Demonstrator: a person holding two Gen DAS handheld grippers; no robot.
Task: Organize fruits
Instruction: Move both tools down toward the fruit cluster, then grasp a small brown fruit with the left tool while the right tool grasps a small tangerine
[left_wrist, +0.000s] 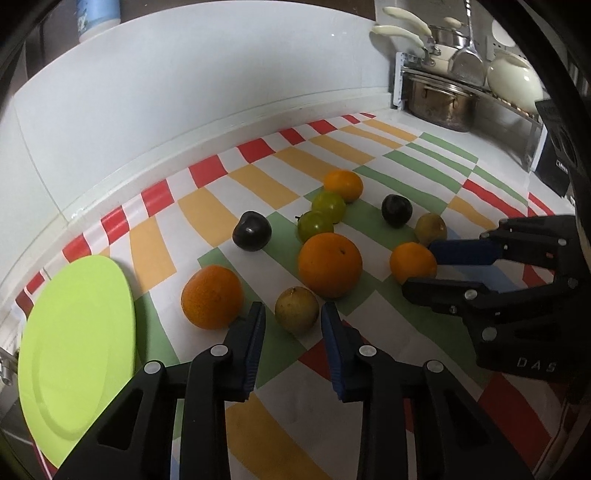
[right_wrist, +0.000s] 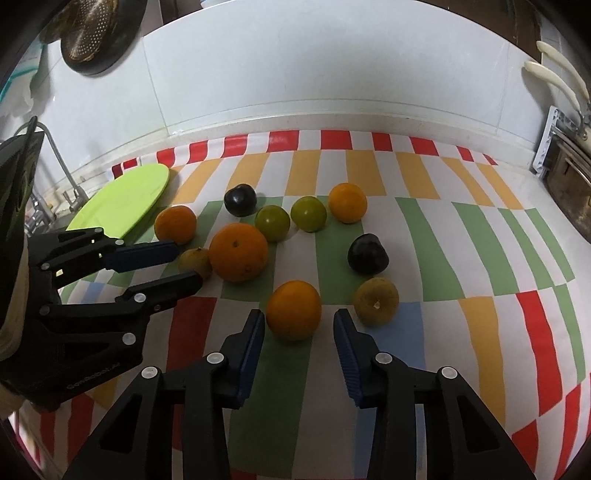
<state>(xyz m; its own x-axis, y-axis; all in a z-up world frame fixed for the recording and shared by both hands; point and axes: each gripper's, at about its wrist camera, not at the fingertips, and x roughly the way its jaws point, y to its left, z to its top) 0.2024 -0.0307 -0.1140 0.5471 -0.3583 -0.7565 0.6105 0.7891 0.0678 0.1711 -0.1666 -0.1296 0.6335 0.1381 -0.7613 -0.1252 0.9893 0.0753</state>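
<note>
Left tongs (left_wrist: 293, 314): open before pear (left_wrist: 296, 309).
Right tongs (right_wrist: 299, 321): open before orange (right_wrist: 293, 309).
Handling: round, firm, likely rolls; grip across middle.

Hovering low over the striped cloth (right_wrist: 436, 236), right gripper (right_wrist: 299, 317) gaping wide, a small orange (right_wrist: 293, 309) sitting just ahead between its fingers. Yellowish fruit (right_wrist: 376, 301) lying just right of it. Left gripper (right_wrist: 181, 267) reaching in from the left, parted around another yellowish fruit (right_wrist: 195, 260) beside the big orange (right_wrist: 239, 252). Green plate (right_wrist: 122, 199) resting far left.
</note>
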